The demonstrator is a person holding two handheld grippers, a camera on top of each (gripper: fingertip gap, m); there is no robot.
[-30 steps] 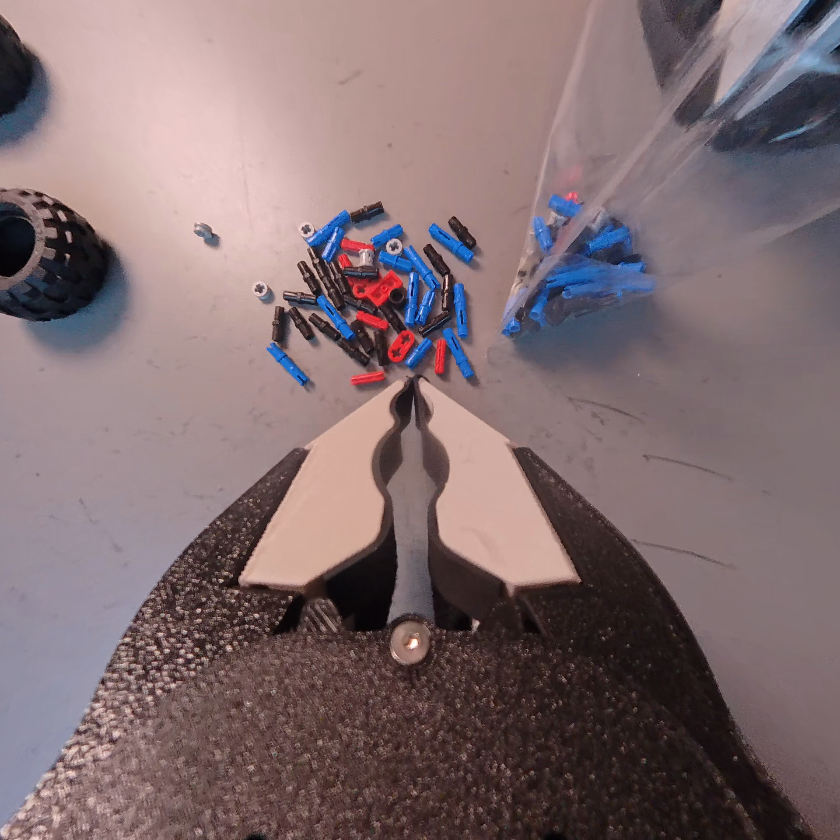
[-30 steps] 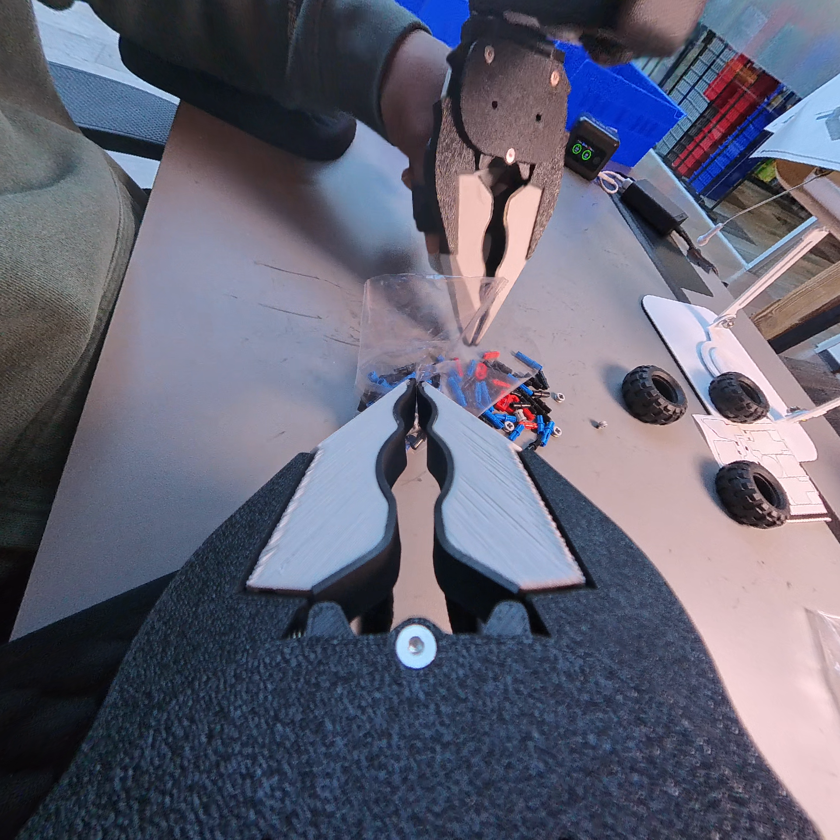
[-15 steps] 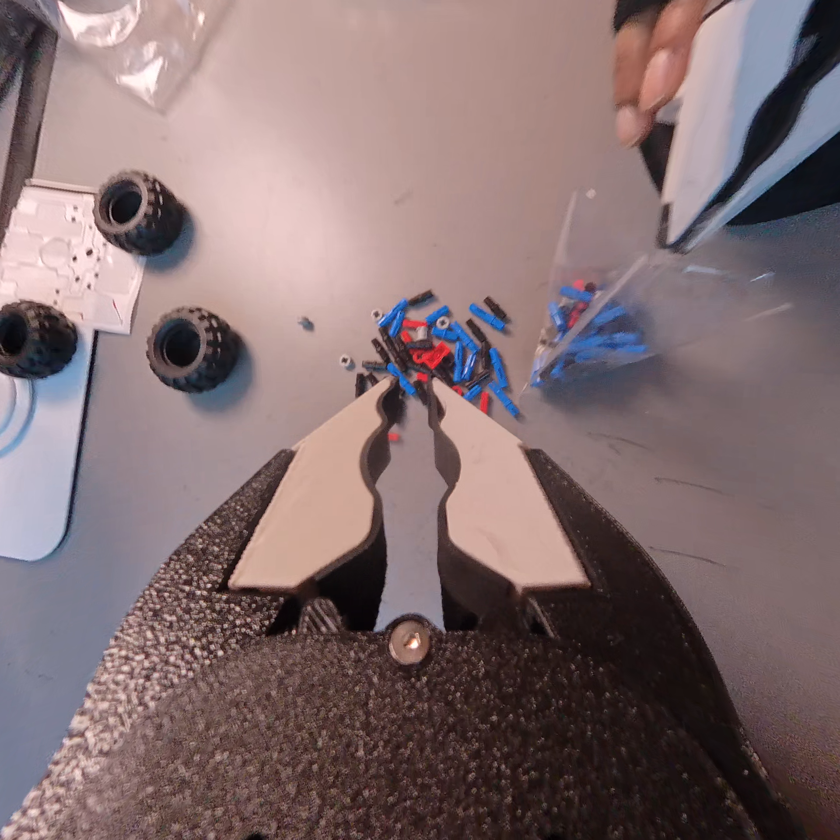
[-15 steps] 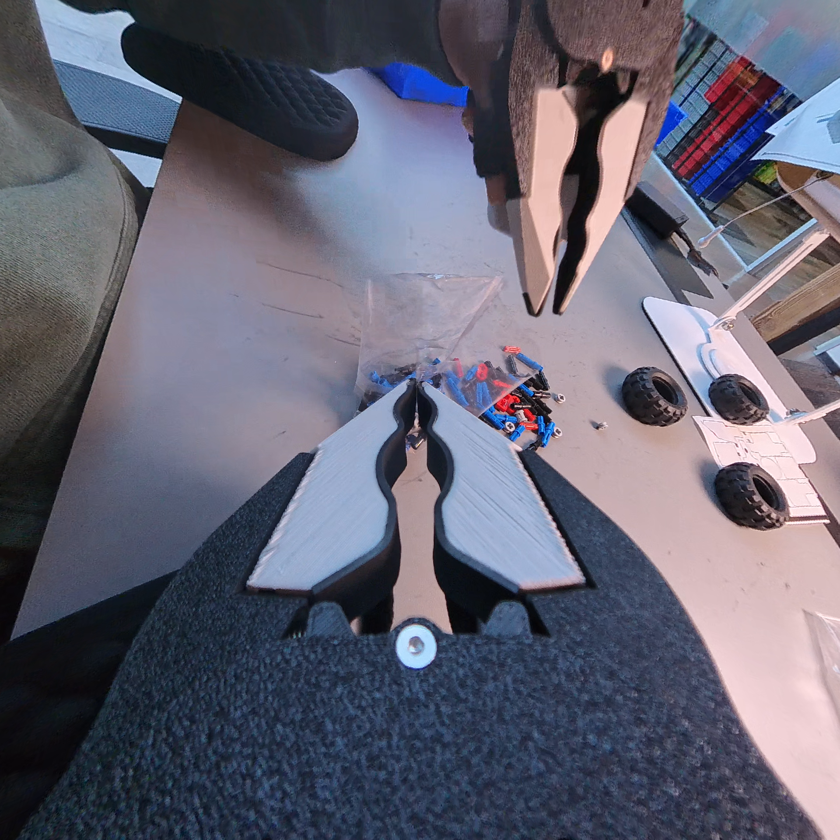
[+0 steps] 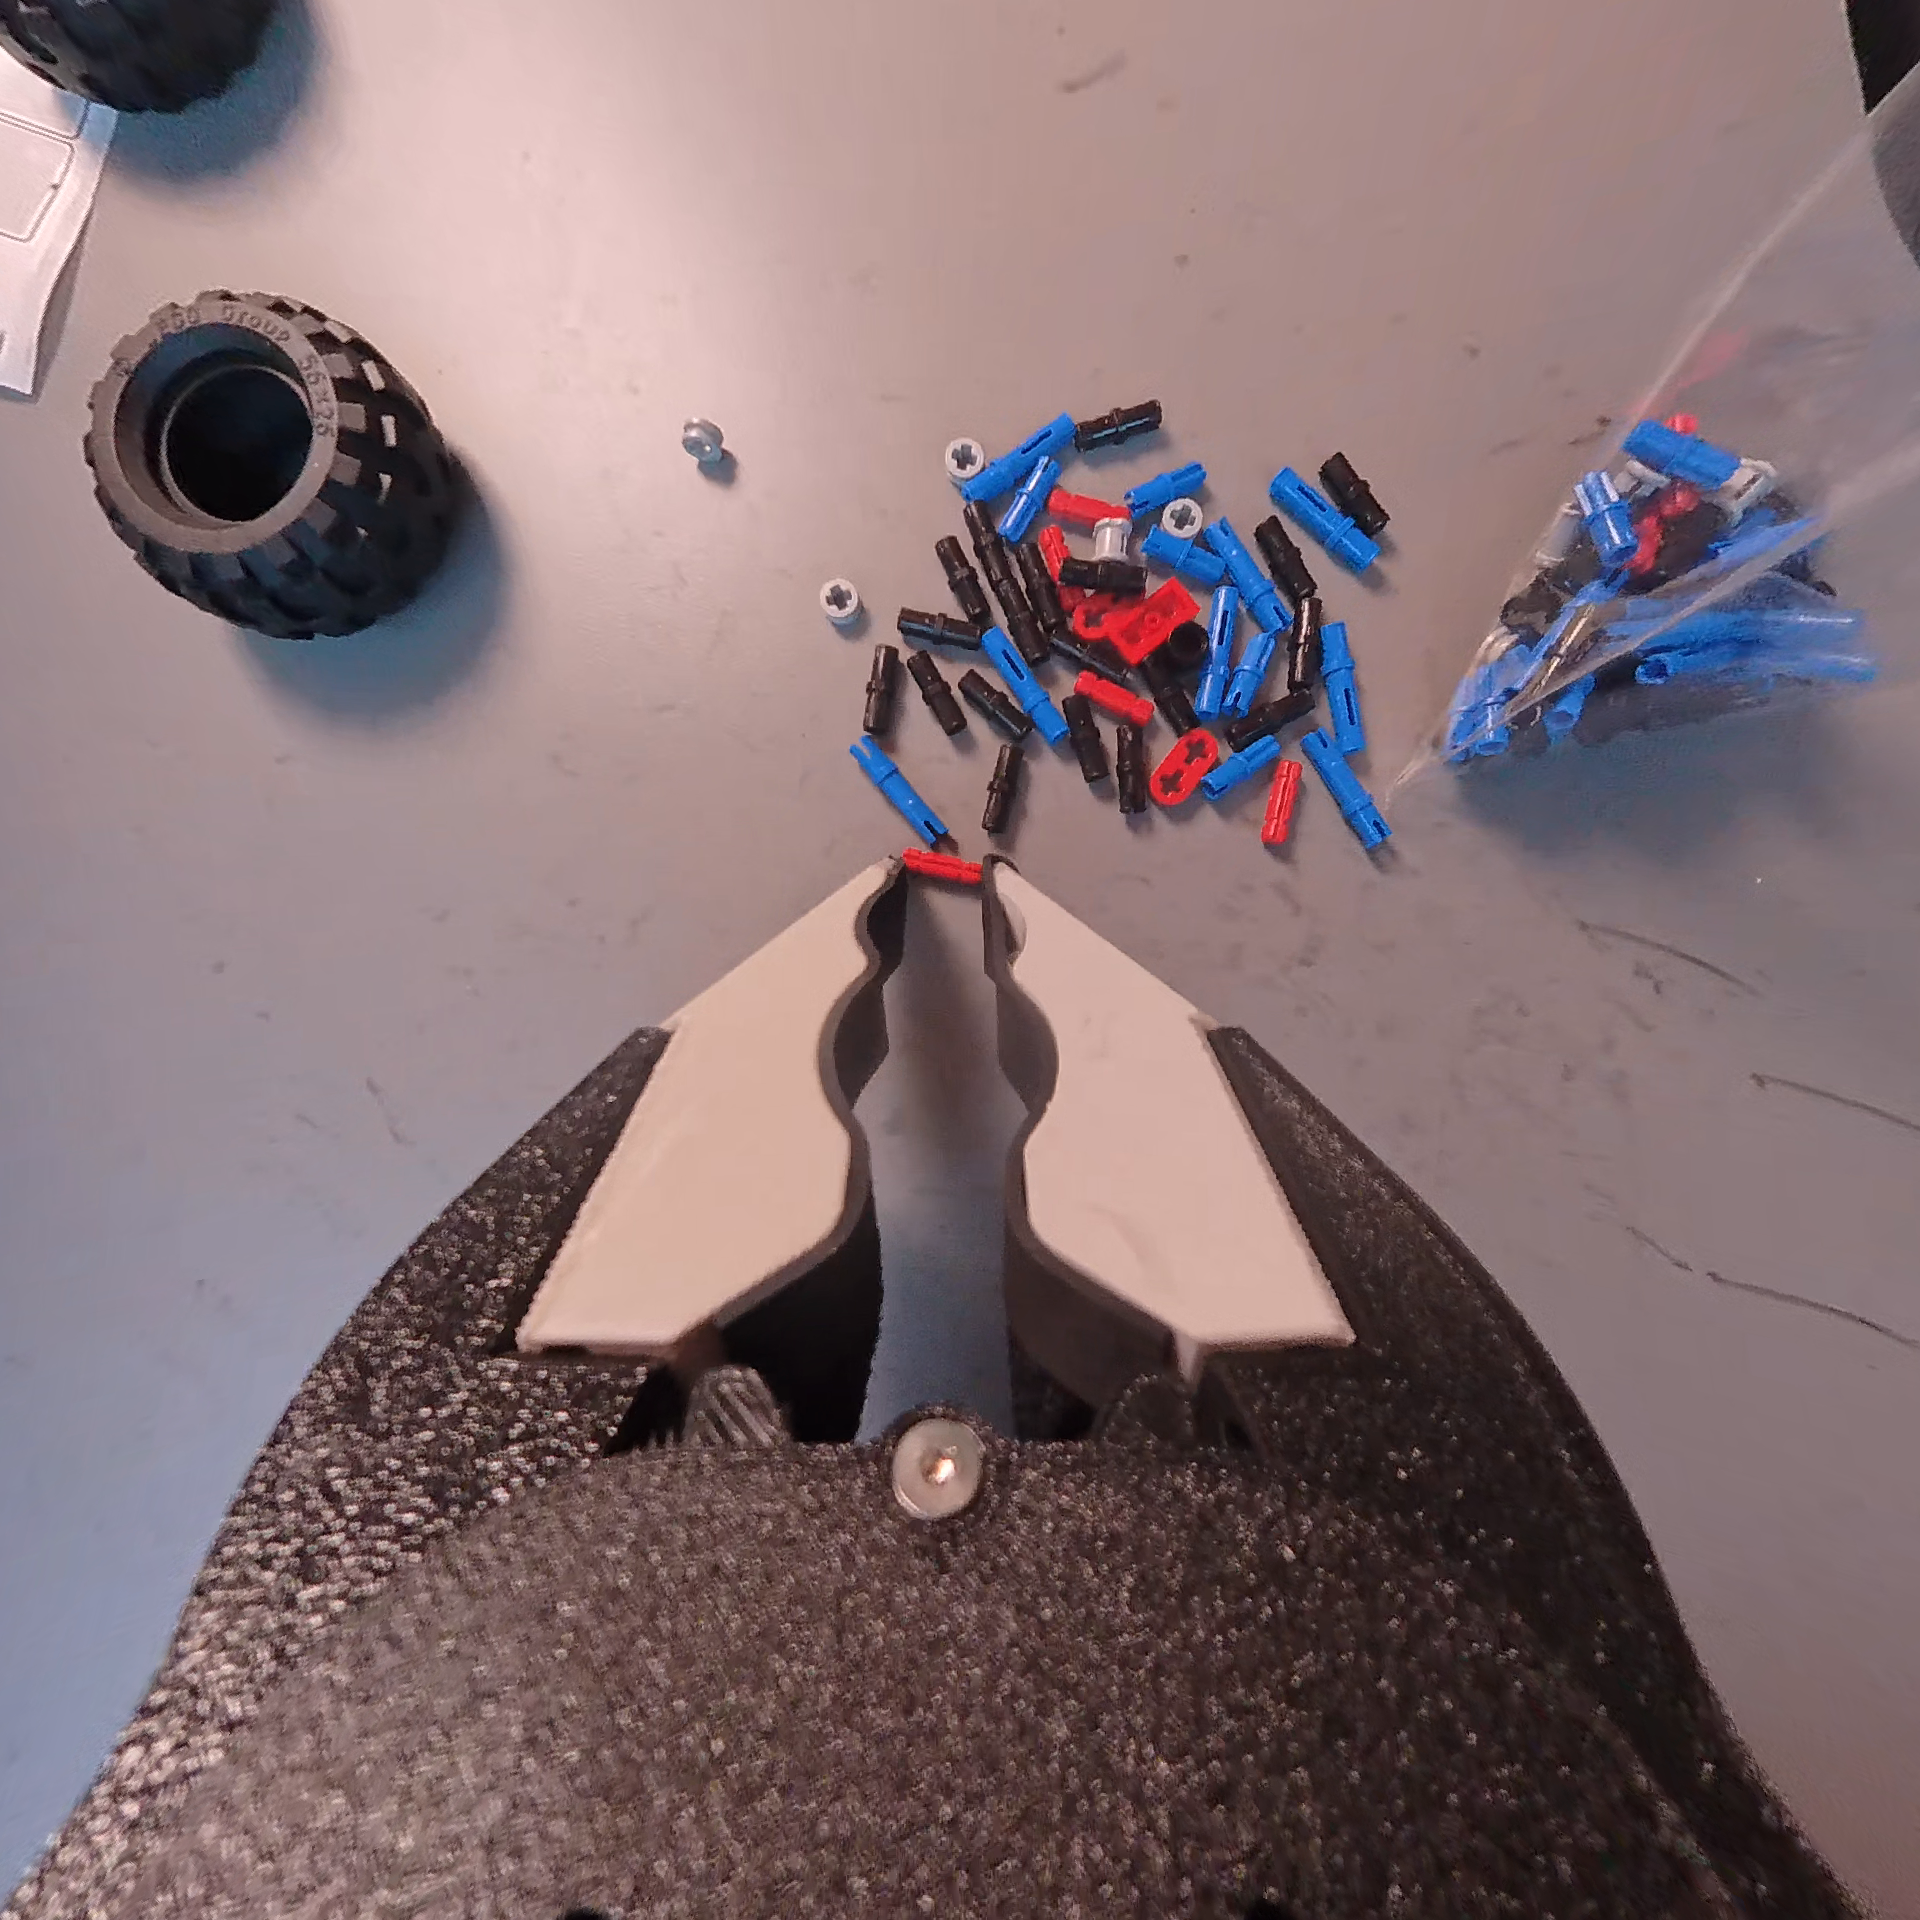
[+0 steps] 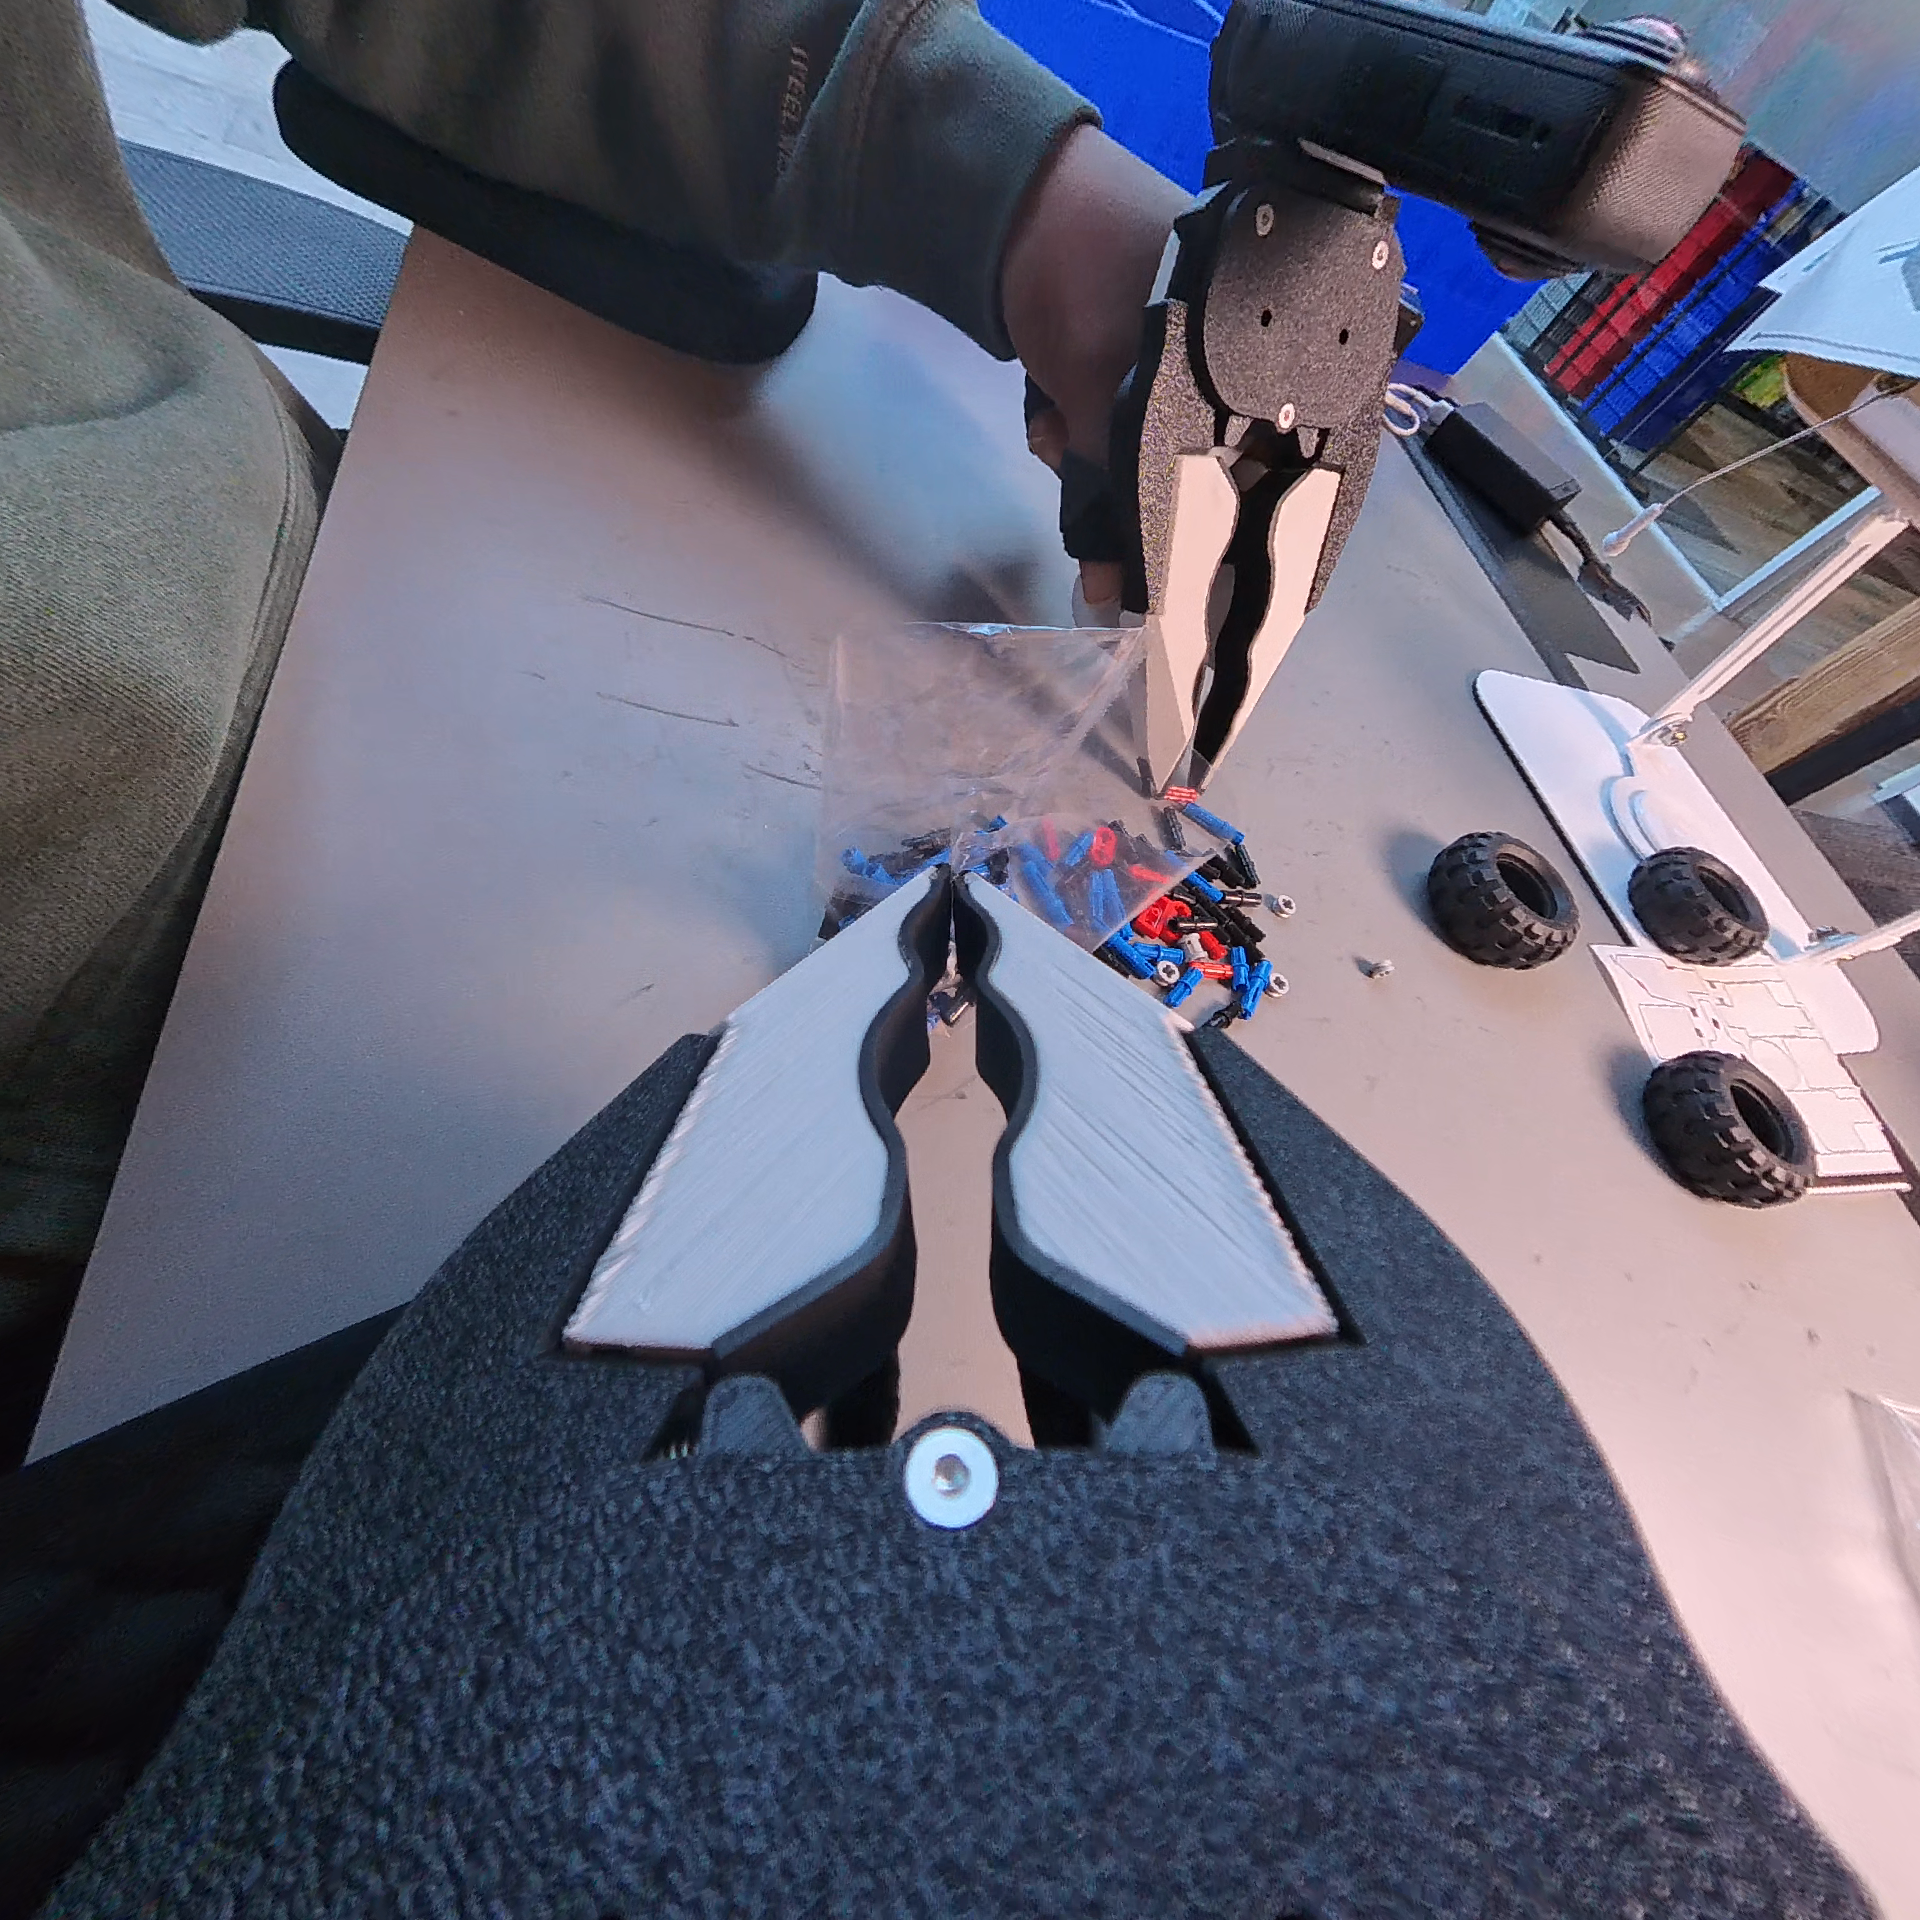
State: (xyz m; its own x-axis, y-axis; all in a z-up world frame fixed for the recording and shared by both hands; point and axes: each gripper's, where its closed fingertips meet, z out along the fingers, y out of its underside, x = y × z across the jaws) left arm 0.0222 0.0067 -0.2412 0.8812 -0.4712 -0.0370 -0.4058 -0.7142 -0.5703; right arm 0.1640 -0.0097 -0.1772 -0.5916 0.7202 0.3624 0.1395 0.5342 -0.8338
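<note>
Red pin (image 5: 941,865), a short plastic connector, lies crosswise between the tips of the left tongs (image 5: 943,864), which are closed on its two ends at the 6 o'clock edge of a loose heap of pins (image 5: 1132,613); whether it is lifted off the grey surface (image 5: 520,935) cannot be told. In the right wrist view the same left tongs (image 6: 1181,792) point steeply down with the red pin (image 6: 1181,796) pinched at their tips, a person's hand (image 6: 1081,416) gripping the handle behind them. The heap mixes blue, black and red pins with a few small grey bushes, one of which (image 5: 707,438) sits alone at 10 o'clock from the heap. At 3 o'clock of the heap lies a clear plastic bag (image 5: 1662,623) with more blue, black and red pins in it. The right tongs (image 6: 952,881) are pressed together, pinching the clear plastic bag (image 6: 966,748) at its lower edge. A black knobbly tyre (image 5: 265,462) stands at 9 o'clock, well apart from the heap. In the right wrist view three such tyres (image 6: 1501,899) lie at 3 o'clock, near a white flat base (image 6: 1558,727) and a white printed sheet (image 6: 1745,1039).
</note>
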